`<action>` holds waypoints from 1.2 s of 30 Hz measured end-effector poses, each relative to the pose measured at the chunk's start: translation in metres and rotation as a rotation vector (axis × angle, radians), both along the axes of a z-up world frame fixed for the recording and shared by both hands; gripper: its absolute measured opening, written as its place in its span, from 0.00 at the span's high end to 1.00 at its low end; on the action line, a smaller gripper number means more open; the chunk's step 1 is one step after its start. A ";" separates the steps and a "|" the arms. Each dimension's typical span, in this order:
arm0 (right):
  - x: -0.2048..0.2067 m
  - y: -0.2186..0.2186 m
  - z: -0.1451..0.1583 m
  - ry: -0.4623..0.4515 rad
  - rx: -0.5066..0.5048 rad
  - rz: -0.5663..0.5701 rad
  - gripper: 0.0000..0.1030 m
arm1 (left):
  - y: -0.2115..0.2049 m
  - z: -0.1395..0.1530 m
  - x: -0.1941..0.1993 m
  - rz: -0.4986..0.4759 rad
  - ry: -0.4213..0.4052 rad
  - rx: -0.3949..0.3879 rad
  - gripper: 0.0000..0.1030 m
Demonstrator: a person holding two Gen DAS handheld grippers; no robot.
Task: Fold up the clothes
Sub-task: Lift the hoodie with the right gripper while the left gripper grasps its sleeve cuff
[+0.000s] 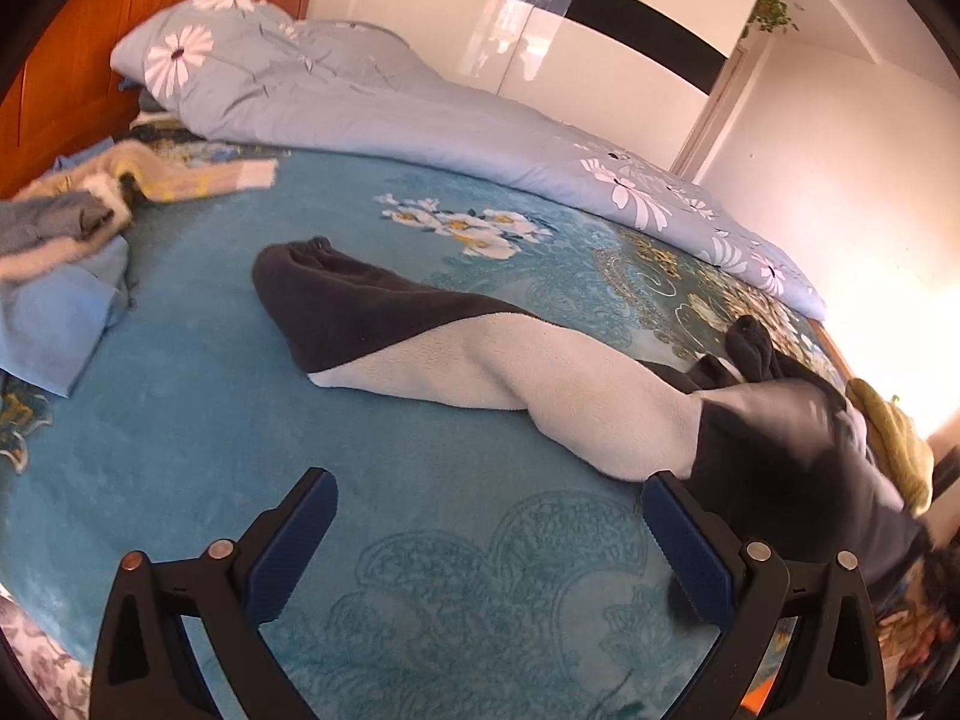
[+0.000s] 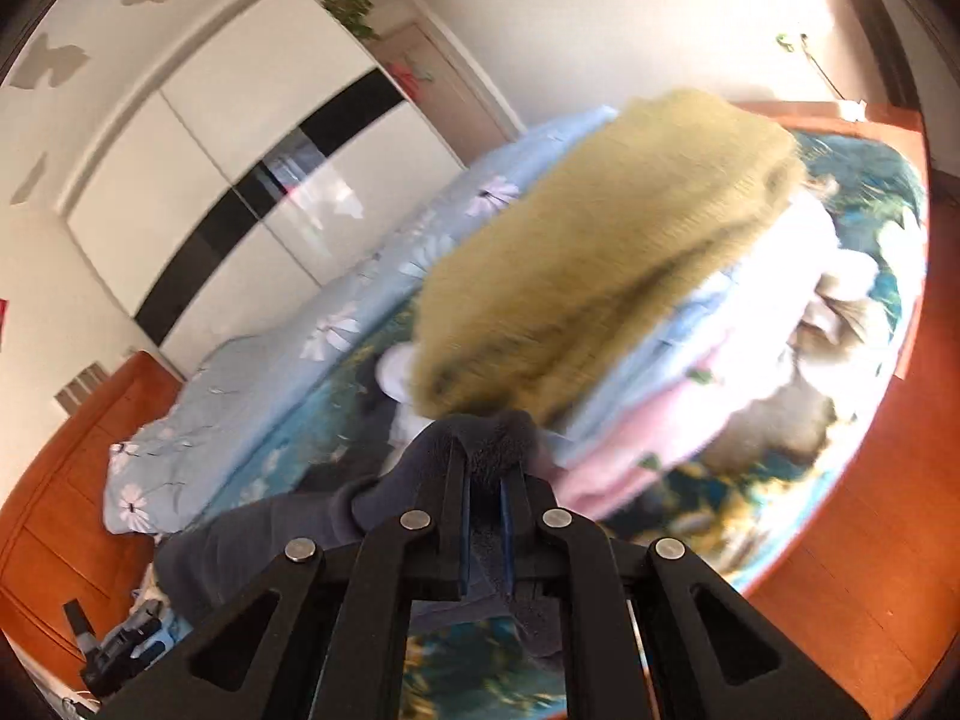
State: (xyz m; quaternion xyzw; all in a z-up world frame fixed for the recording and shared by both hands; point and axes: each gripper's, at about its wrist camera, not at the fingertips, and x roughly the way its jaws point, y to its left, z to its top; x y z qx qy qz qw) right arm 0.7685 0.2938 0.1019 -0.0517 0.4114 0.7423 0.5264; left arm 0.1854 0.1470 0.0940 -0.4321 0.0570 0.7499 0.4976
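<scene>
A dark navy garment with a pale fleece lining (image 1: 456,354) lies stretched across the blue bedspread (image 1: 240,432), its far end lifted and blurred at the right. My left gripper (image 1: 489,540) hovers open above bare bedspread in front of it, nothing between its blue pads (image 1: 294,546). In the right wrist view my right gripper (image 2: 483,468) is shut on a bunched fold of the dark garment (image 2: 492,432), which trails down to the left. Just beyond it stands a stack of folded clothes (image 2: 654,372) topped by an olive knit sweater (image 2: 600,258).
A light blue floral duvet (image 1: 372,102) is bunched along the far side of the bed. Unfolded clothes (image 1: 66,252) are heaped at the left near the orange wooden headboard (image 1: 72,60). A white and black wardrobe (image 1: 540,18) stands behind. Orange floor (image 2: 840,546) shows past the bed's edge.
</scene>
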 end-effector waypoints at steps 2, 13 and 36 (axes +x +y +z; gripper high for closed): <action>-0.004 -0.002 -0.004 -0.059 -0.017 0.009 0.92 | 0.012 -0.005 -0.009 0.022 -0.059 0.008 0.00; -0.018 -0.012 0.019 -0.309 -0.008 0.059 0.83 | 0.103 -0.039 -0.022 0.062 -0.263 -0.007 0.03; -0.206 0.063 0.083 -0.311 0.179 0.363 0.82 | 0.135 0.142 -0.068 -0.053 0.023 0.431 0.89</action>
